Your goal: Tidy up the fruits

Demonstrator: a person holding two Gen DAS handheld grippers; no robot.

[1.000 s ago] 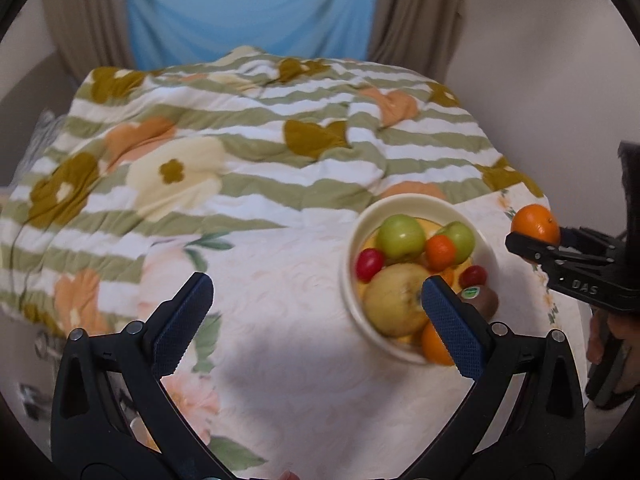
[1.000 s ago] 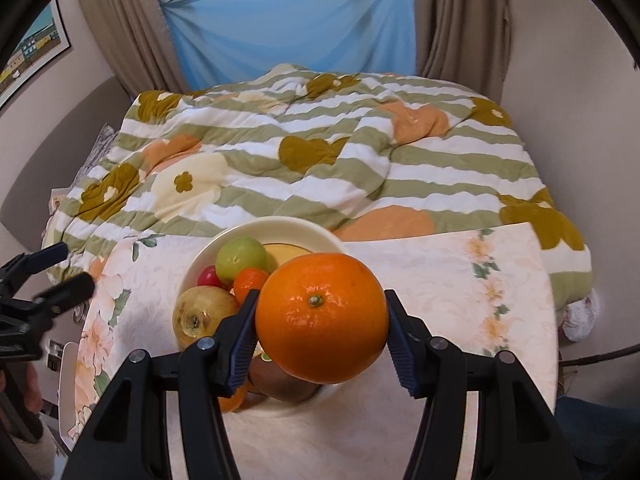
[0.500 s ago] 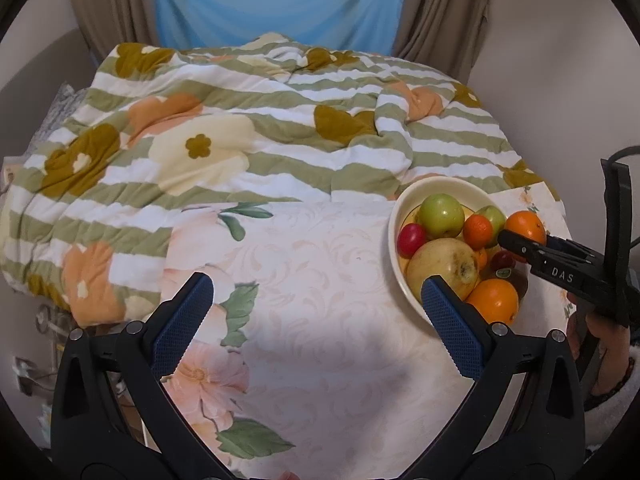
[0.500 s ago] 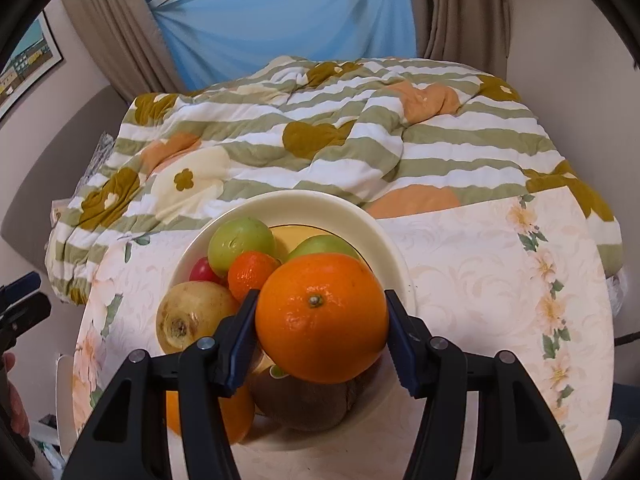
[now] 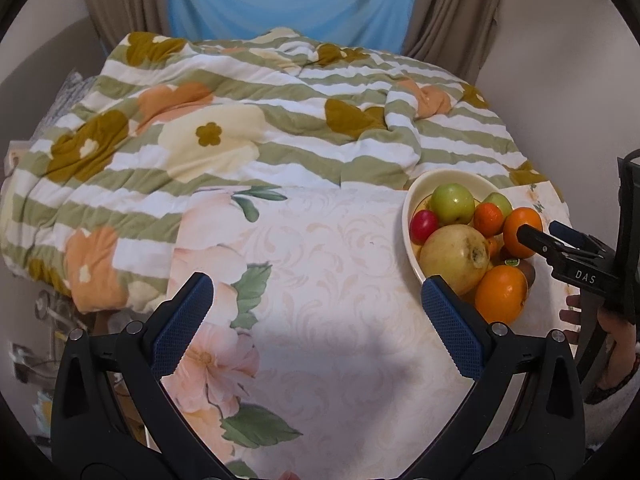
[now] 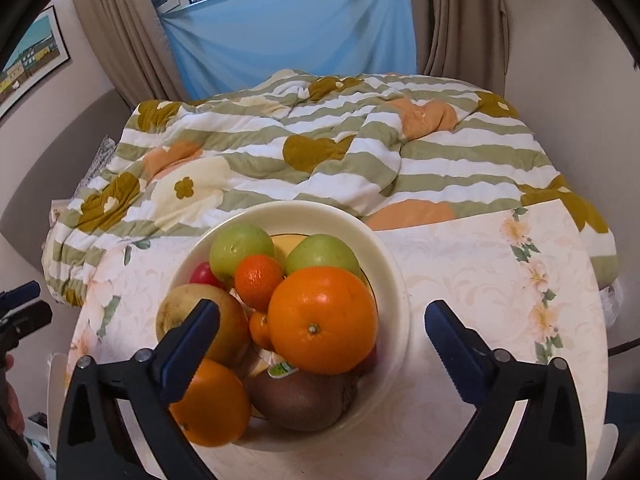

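A cream bowl (image 6: 394,280) on the floral table holds several fruits: two green apples, a small mandarin (image 6: 258,280), a red fruit, a yellow pomegranate (image 6: 236,320), a kiwi (image 6: 300,404) and two oranges. A large orange (image 6: 322,320) rests on top of the pile between my right gripper's (image 6: 322,340) open fingers, which straddle the bowl. My left gripper (image 5: 316,320) is open and empty over the tablecloth, left of the bowl (image 5: 416,200). In the left wrist view the right gripper's fingers (image 5: 536,240) show beside the orange (image 5: 520,228).
A striped floral quilt (image 6: 320,152) covers the bed behind the table. Curtains and a blue window cover stand at the back. The floral tablecloth (image 5: 320,280) stretches left of the bowl. The table's right edge (image 6: 592,280) lies near the wall.
My right gripper has opened and let go of the large orange, which now lies on the fruit pile in the bowl. The left gripper has drifted left, away from the bowl.
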